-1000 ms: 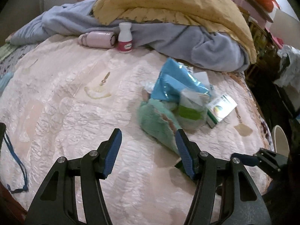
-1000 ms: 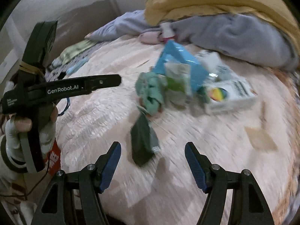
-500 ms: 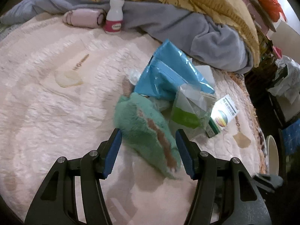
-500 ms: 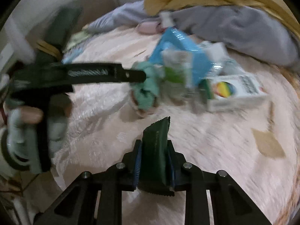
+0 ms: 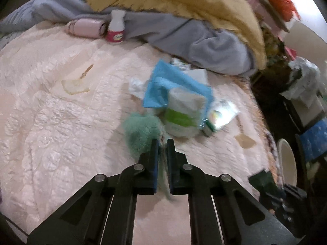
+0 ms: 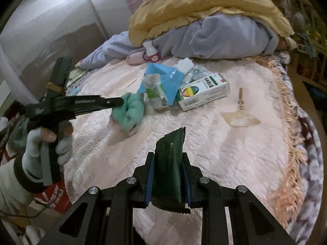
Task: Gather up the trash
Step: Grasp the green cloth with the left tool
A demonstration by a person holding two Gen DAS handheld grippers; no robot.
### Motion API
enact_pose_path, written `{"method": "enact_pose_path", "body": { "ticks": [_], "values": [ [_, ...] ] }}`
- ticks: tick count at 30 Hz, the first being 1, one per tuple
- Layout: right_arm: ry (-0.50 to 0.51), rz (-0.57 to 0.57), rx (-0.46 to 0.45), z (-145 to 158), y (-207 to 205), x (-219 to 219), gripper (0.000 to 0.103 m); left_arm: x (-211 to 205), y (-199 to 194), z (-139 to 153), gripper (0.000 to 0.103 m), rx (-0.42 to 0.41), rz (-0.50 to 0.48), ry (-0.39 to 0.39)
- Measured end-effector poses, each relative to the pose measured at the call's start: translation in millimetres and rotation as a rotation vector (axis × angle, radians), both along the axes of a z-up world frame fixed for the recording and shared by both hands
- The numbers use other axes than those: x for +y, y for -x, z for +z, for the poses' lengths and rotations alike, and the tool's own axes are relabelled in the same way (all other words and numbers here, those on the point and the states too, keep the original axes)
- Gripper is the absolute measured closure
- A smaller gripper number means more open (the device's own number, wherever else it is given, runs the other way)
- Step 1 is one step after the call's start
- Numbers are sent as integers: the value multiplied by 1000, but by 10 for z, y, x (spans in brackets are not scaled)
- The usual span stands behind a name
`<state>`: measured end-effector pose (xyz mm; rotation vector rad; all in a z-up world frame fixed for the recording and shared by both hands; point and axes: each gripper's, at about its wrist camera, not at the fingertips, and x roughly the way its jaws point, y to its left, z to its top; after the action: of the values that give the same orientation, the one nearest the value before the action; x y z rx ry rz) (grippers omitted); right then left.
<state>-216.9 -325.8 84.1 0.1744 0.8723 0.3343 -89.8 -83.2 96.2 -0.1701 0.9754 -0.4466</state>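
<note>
On the pink quilted bed lies a heap of trash: a blue bag, a clear packet with a green label, a white box with a rainbow print and a crumpled tissue. My left gripper is shut, pinching the near edge of a teal fluffy cloth. The right wrist view shows that same gripper at the cloth, held by a gloved hand. My right gripper is shut on a dark green wrapper, which stands upright above the bed.
A white bottle with a pink label and a pink roll sit at the back against a grey garment under a yellow blanket. The fringed bed edge runs down the right. A red bag is low on the left.
My left gripper moved onto the teal cloth and closed on its edge. My right gripper closed on the dark green wrapper, lifted it off the bed and drew back.
</note>
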Motion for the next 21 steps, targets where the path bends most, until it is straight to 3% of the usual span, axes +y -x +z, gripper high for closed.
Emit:
{"method": "enact_pose_path", "body": {
  "ticks": [9, 13, 14, 17, 21],
  "values": [
    [6, -46, -44, 188, 270, -118, 80, -290, 475, 469, 99, -115, -111, -29],
    [7, -60, -53, 220, 349, -162, 80, -186, 409, 385, 97, -120, -8, -75],
    [6, -61, -56, 227, 367, -168, 80, -145, 383, 348, 91, -112, 7, -79],
    [-1, -62, -54, 200, 383, -182, 80, 26, 239, 115, 38, -56, 84, -61],
    [-8, -68, -35, 115, 352, -205, 80, 135, 5, -234, 37, 13, 165, -49]
  ]
}}
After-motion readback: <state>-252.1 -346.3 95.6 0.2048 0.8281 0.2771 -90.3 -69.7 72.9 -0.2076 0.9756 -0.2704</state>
